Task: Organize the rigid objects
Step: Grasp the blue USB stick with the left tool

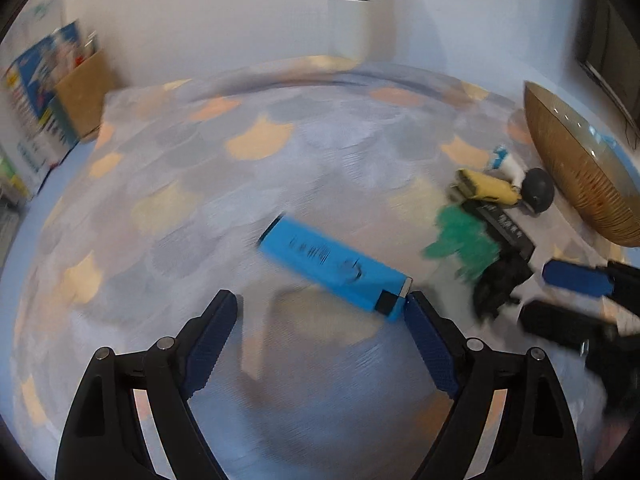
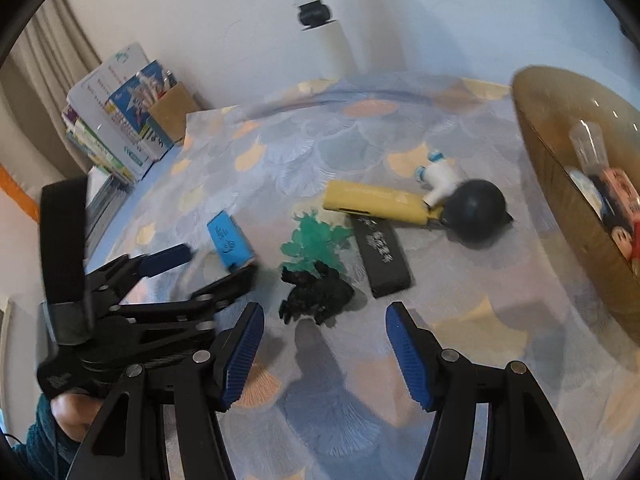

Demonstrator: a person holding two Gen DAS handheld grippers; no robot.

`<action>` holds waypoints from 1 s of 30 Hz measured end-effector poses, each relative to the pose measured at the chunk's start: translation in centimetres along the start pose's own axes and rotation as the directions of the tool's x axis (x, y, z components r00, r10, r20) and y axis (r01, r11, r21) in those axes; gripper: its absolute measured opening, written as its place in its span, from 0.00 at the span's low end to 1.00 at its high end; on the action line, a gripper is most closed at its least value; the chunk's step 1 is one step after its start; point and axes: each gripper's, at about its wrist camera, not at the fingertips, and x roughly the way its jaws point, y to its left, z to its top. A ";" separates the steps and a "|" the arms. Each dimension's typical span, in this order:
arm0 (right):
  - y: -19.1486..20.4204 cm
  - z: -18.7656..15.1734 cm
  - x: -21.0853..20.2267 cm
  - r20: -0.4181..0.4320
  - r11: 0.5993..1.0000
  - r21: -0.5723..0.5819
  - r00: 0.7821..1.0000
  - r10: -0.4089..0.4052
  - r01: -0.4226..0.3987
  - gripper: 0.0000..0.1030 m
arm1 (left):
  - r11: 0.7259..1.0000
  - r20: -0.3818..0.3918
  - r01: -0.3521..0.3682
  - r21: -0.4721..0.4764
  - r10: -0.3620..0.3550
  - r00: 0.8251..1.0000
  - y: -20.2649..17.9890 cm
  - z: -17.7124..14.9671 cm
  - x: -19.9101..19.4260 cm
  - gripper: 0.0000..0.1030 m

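Note:
A light blue box (image 1: 332, 268) lies flat on the patterned tablecloth (image 1: 200, 184). My left gripper (image 1: 322, 300) is open just short of it, and the box's near end is beside the right fingertip. In the right wrist view the blue box (image 2: 230, 240) sits at the tips of the left gripper (image 2: 218, 264). My right gripper (image 2: 325, 312) is open and holds nothing; a black toy (image 2: 316, 296) lies just ahead of its tips. Beyond are a green toy (image 2: 316, 244), a black box (image 2: 382, 256), a yellow box (image 2: 376, 202), a white figure (image 2: 438, 178) and a dark ball (image 2: 476, 208).
A large brown bowl (image 2: 560, 208) stands at the right with a clear cup (image 2: 586, 144) and a toy figure (image 2: 620, 208) inside. Books (image 2: 116, 120) and a cardboard box (image 2: 172, 112) stand against the wall at the back left. A person's hand (image 2: 72, 416) holds the left gripper.

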 end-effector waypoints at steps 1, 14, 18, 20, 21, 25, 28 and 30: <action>0.1 0.1 0.2 -0.001 1.000 -0.010 1.000 -0.004 0.004 0.60 | 1.000 -0.002 0.000 -0.023 0.000 1.000 1.2 -0.4 -0.4 0.83; 2.1 0.8 2.5 0.005 0.986 -0.115 0.993 -0.119 0.119 0.60 | 0.966 0.027 0.191 -0.175 -0.189 0.982 4.3 0.9 -2.2 0.82; 2.1 0.8 2.9 0.005 0.985 -0.112 0.991 -0.134 0.134 0.49 | 0.988 0.001 0.091 -0.125 -0.091 0.996 1.7 2.1 -0.2 0.71; 2.1 0.8 2.8 0.009 0.986 -0.112 0.993 -0.120 0.120 0.43 | 0.993 -0.005 0.061 -0.100 -0.062 0.998 1.3 2.3 0.5 0.59; 2.1 0.8 2.8 0.012 0.987 -0.113 0.993 -0.115 0.115 0.43 | 0.996 0.004 0.049 -0.081 -0.048 0.999 0.8 2.3 0.5 0.53; 2.6 -0.1 2.4 0.013 0.990 -0.114 0.996 -0.085 0.086 0.43 | 0.996 0.062 0.081 -0.025 -0.079 0.995 0.2 1.0 -0.1 0.21; 3.3 -1.6 1.2 0.016 0.987 -0.131 0.995 -0.095 0.096 0.43 | 0.992 0.055 0.122 -0.041 -0.119 0.991 0.5 0.0 -1.1 0.20; 3.5 -2.5 0.1 0.027 0.983 -0.145 0.994 -0.107 0.110 0.43 | 0.987 0.067 0.154 -0.053 -0.150 0.986 0.3 -0.9 -2.0 0.20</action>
